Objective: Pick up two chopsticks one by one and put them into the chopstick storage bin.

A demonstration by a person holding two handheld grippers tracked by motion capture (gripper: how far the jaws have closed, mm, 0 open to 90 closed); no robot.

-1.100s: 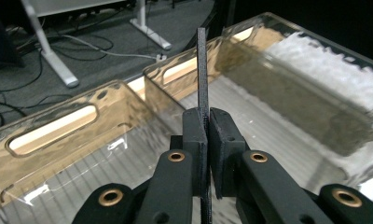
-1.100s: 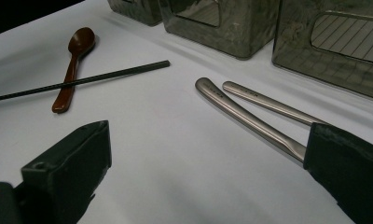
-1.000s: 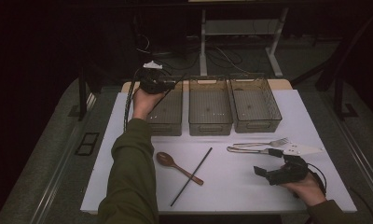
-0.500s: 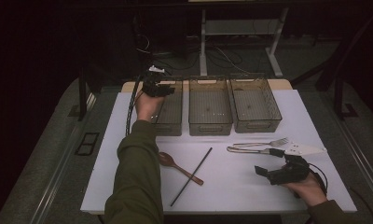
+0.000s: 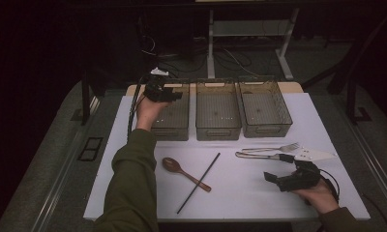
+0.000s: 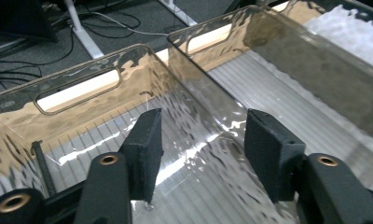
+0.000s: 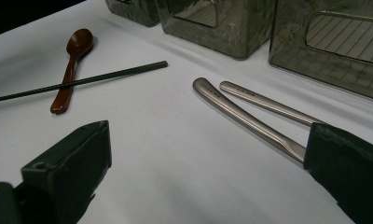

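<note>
My left gripper [image 5: 173, 95] hangs open over the far end of the left clear bin [image 5: 174, 126]. In the left gripper view its jaws [image 6: 201, 135] are spread above the ribbed bin floor, and a black chopstick [image 6: 41, 161] lies inside along the bin's wall. My right gripper [image 5: 274, 179] rests open low over the white table near the front right. Between its wide jaws [image 7: 208, 158] lies bare table, with two metal utensil handles [image 7: 250, 116] just beyond. A wooden spoon [image 5: 182, 173] and a second black chopstick [image 5: 199, 182] lie at the table's middle front.
Middle bin [image 5: 218, 126] and right bin [image 5: 274, 126] stand in a row beside the left one. A metal fork [image 5: 274, 148] and a white-bladed utensil [image 5: 315, 154] lie right of centre. Table legs and cables [image 5: 240, 58] are on the floor behind.
My left gripper has shifted slightly nearer and lower over the left bin. The right gripper and the utensils on the table have stayed put.
</note>
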